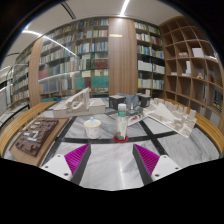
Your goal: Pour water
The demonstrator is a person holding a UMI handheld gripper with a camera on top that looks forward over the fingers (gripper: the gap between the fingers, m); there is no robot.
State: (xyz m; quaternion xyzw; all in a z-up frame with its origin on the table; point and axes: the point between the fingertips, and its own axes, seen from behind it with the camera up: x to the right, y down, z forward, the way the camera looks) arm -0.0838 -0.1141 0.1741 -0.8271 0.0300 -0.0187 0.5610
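The approach step was judged to be in hand. The tool (110,160) was released and empty, its fingers spread. A clear bottle (122,123) with a red label stood upright mid-desk (110,175), beside a pale cup (93,128). Next, the bottle would need to be grasped.

A clear bottle (122,124) with a red cap is standing upright just beyond the open fingers, a pale cup (93,128) (also upright) sitting left of it.
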